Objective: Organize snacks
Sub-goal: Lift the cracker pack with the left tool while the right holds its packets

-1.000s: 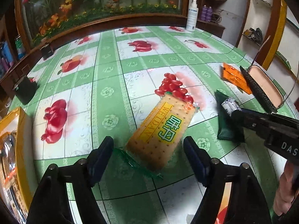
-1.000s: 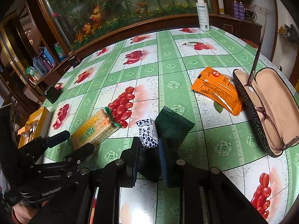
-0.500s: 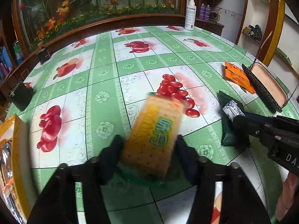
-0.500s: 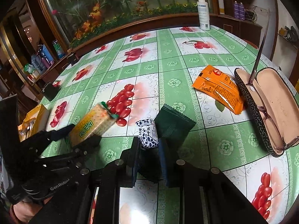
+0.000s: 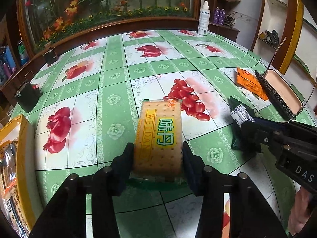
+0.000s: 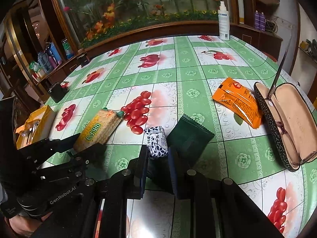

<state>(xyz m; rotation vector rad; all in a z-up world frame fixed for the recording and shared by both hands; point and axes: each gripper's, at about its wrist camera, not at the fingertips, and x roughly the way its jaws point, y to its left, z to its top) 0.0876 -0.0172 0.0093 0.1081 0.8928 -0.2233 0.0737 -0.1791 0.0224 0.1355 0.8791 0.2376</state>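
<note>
My left gripper (image 5: 157,160) is shut on a yellow cracker packet (image 5: 159,136) and holds it level, just above the tablecloth; both show in the right wrist view, the gripper (image 6: 79,144) and the packet (image 6: 98,130). My right gripper (image 6: 157,158) is shut on a small white packet with dark blue spots (image 6: 156,141), which also shows in the left wrist view (image 5: 241,115). A dark green packet (image 6: 187,136) lies just right of it. An orange packet (image 6: 237,101) lies further right.
A yellow open box (image 5: 21,158) with packets inside stands at the table's left edge. An open glasses case (image 6: 287,123) with glasses lies at the right. A spray bottle (image 6: 223,22) stands at the far edge. Two dark small boxes (image 5: 27,97) stand far left.
My left gripper closed on the cracker packet, which turned to point straight ahead and lifted off the cloth. The right gripper has stayed shut on the spotted packet.
</note>
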